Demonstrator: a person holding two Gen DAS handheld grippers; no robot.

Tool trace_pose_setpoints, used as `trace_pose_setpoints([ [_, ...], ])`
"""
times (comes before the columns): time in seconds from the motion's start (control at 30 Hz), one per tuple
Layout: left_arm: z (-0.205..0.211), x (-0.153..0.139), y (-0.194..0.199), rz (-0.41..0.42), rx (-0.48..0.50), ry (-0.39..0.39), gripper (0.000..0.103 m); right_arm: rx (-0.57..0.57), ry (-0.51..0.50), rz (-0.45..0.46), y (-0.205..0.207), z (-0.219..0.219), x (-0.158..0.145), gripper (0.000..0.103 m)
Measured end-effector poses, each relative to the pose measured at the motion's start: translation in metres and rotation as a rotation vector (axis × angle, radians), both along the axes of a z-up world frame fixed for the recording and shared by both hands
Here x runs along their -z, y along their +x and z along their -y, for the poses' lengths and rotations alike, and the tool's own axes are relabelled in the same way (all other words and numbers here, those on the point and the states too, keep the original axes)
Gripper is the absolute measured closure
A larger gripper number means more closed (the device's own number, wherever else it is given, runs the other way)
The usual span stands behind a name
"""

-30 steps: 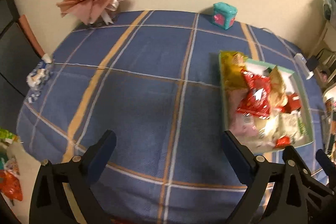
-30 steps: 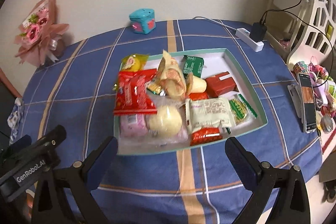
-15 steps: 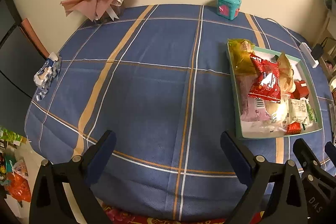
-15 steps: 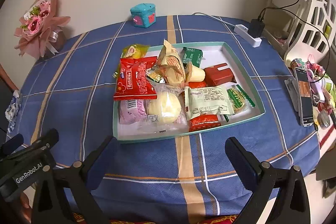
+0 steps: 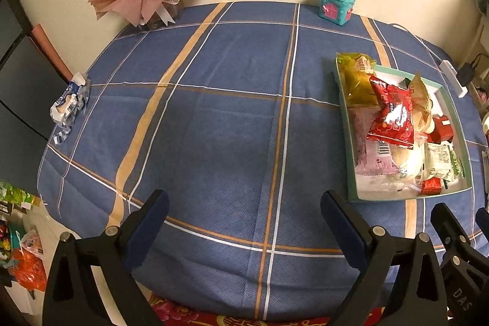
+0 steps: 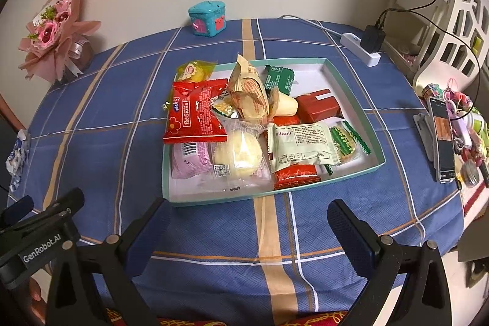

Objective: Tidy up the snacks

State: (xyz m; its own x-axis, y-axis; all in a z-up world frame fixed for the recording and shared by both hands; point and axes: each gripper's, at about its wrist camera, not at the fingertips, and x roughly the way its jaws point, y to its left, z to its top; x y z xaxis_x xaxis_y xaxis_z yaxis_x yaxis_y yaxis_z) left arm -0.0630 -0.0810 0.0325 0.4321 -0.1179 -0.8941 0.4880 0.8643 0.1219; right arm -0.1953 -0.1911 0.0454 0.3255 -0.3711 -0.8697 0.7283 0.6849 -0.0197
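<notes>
While both tools hang above the near edge of the desk, the shallow teal-rimmed rectangular tray [image 6: 348, 90] of wrapped snacks lies on the blue plaid tablecloth [image 5: 214, 118], its long axis running left to right in the right wrist view, slightly skewed. A red crinkled packet [image 6: 195, 115] leans over the tray's left rim, overlapping a pink wrapped bun [image 6: 191, 158]; a pale green printed pouch [image 6: 301, 145] lies flat toward the right. The left tool [image 5: 243, 217] is spread wide with nothing between its fingers, and the right tool [image 6: 246, 226] is likewise spread and empty, just short of the tray.
</notes>
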Motion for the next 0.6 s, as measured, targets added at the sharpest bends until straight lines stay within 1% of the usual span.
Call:
trace_pose_setpoints([
  [0.6, 0.0030, -0.0029, -0.0024, 0.017, 0.001, 0.010, 0.004, -0.001, -0.008, -0.018, 0.0024, -0.0025, -0.0001, 0.000],
])
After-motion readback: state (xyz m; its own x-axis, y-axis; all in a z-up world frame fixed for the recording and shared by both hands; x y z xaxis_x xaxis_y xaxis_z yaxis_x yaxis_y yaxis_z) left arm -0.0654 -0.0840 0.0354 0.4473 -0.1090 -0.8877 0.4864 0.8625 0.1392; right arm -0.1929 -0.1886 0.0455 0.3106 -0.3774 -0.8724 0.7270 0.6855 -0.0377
